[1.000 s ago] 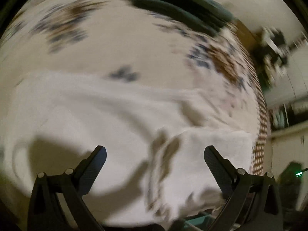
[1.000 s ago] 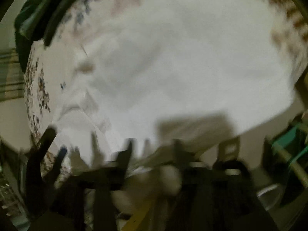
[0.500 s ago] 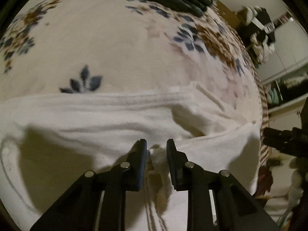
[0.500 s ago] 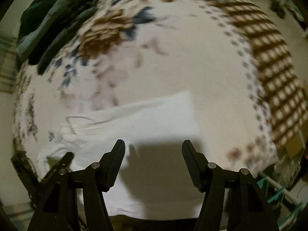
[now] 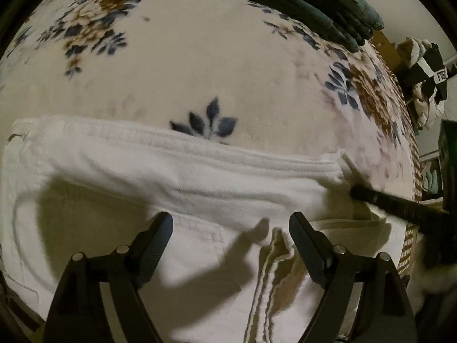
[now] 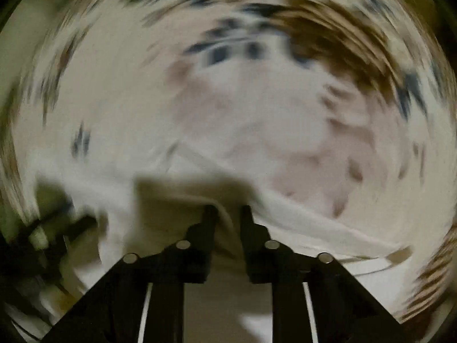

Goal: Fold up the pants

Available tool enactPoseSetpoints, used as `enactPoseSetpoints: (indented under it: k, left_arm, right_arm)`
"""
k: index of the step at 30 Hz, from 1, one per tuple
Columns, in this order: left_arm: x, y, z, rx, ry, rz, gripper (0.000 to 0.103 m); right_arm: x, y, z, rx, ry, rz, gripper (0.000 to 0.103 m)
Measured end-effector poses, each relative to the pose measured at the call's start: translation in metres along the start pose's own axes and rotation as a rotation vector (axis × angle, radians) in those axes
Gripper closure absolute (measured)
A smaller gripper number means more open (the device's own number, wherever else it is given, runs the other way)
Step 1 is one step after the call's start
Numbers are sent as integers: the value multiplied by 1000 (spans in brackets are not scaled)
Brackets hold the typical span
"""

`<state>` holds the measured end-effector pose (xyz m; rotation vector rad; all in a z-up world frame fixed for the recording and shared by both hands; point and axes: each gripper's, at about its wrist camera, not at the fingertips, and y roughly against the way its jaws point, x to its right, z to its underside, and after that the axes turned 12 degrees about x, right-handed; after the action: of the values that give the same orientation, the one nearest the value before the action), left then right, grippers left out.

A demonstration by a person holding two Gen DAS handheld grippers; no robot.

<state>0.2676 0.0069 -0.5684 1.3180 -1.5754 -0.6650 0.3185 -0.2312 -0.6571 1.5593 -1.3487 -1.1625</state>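
— Lying across the lower half of the left wrist view, on the floral blanket (image 5: pixel 200 65), the white pants (image 5: pixel 177 177) look soft and limp. Where to hold?

— At the thick waistband edge. The left gripper (image 5: pixel 230 223) is spread wide; the right gripper (image 6: pixel 227 210) seems to pinch fabric. Folded dark clothes (image 5: pixel 300 3), upper right, stay apart.

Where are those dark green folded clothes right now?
In the left wrist view, the dark green folded clothes lie at the top right on the floral blanket, beyond the white pants.
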Motion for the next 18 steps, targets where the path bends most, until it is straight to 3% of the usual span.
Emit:
enactPoseSetpoints:
  k: [1,2,6,8,9,13,14,16,18]
  left_arm:
    - [-1,0,1,3,-2,1,20]
    - [-2,0,1,3,-2,1,20]
    - [1,4,0,-1,5,4,20]
    - [-2,9,0,-3,14,-5,20]
    - [-3,11,0,-1,16,-18,20]
    - [-10,9,1,6,31,-44,20]
    - [-14,6,1,5,44,-39,20]
    - [-20,7,1,21,70,-19,20]
    - [-24,21,2,59,95,-26,20]
  right_arm:
    - [9,-1,-3,4,-36,5,103]
    - [19,-2,-6,5,-58,30,103]
    - [37,8,-8,-20,-132,-16,103]
    - [38,26,-11,5,-178,-89,101]
    - [35,36,-10,3,-195,-168,100]
    - [23,22,5,-118,-257,-320,98]
    - [22,13,10,-134,-264,-316,98]
    - [27,-4,11,-93,-257,-202,100]
    - [38,-14,8,-90,-330,-207,103]
